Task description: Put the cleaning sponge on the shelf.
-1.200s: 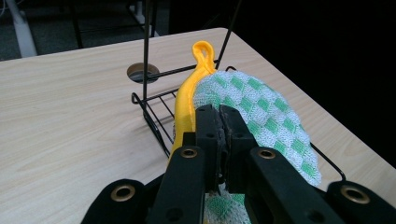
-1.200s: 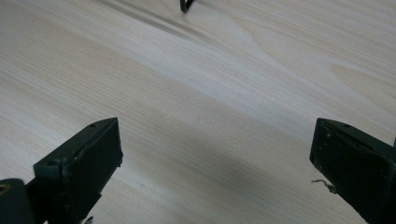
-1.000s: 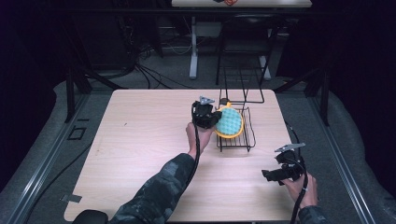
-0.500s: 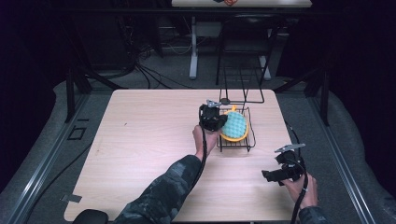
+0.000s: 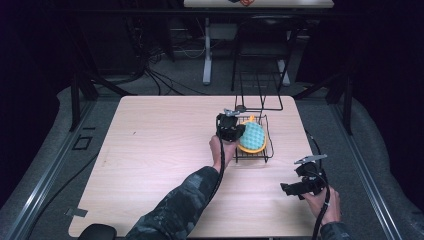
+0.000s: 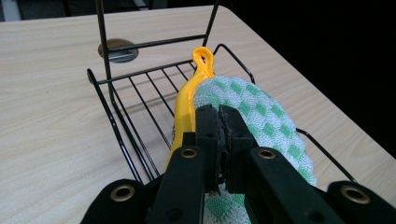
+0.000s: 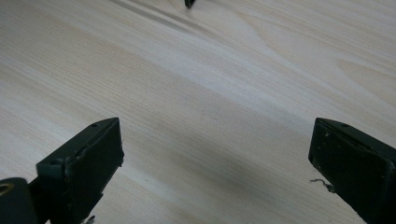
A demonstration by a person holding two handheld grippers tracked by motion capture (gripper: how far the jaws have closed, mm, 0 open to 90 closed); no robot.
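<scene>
Clamping the pad [image 6: 261, 112] between shut jaws, left gripper [image 6: 219, 112] pinching its near edge with the black pads pressed almost together and cloth squeezed thin between them. Judged as the placing step: pad carried into the wire rack [image 6: 154, 42] and held on edge over the right part of its floor, tilted rather than flat; whether its lower edge already rests on the wires cannot be told, hidden behind the jaws. Next move, by this reading: lowering until the rack takes the weight, then parting the jaws and backing out up and toward the person, keeping clear of the thin side wires. Soft woven cloth, green and white checks, rounded outline, bound with a smooth yellow rim [image 6: 184, 107] ending in a small hanging loop [image 6: 204, 55] at the far tip; likely to flop or slide once released. Rack of thin black rod, parallel floor bars, low rim, tall upright frame at the back. Farther out, right gripper [image 7: 215, 154] held wide apart, gripping nothing, hovering low over bare pale wood-grain table [image 5: 160, 150]. From above, left gripper [image 5: 231, 127] at the rack's [image 5: 271, 145] left side with the pad [image 5: 253, 135] inside, right gripper [image 5: 287, 189] well apart near the front right.
</scene>
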